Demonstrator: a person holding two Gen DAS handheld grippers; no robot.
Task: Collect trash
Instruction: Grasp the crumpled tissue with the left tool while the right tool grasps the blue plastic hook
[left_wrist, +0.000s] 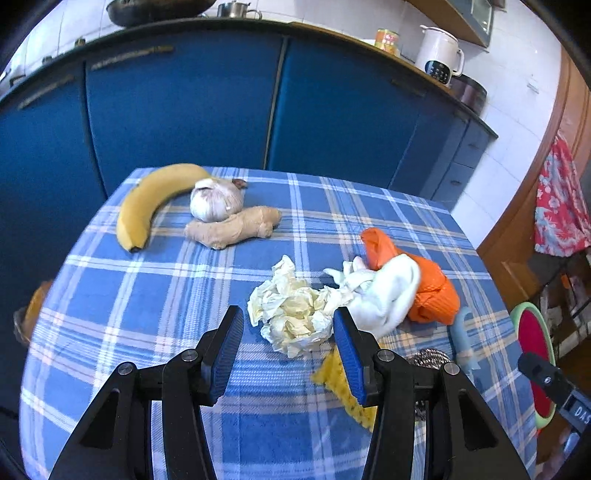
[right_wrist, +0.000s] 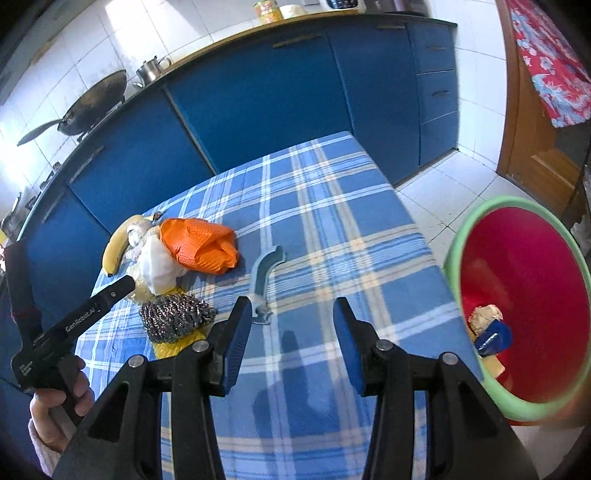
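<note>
Trash pickup at the checked table (left_wrist: 147, 295)
Left gripper (left_wrist: 288, 332), jaws spread, frames the crumpled tissue (left_wrist: 291, 314); right gripper (right_wrist: 291, 325) hangs released near the red bin (right_wrist: 535, 295).

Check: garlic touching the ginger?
Touching. The left wrist view shows the garlic resting right against the ginger, its lower edge overlapping the root with no tablecloth visible between them.

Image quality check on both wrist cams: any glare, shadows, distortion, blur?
Left wrist: heavy fisheye bends the blue cabinet fronts; the crumpled cream tissue wad between the open left tool is sharp. Right wrist: window glare washes out the white wall tiles; the open right tool casts soft shadows on the blue plaid tablecloth; no motion blur.
</note>
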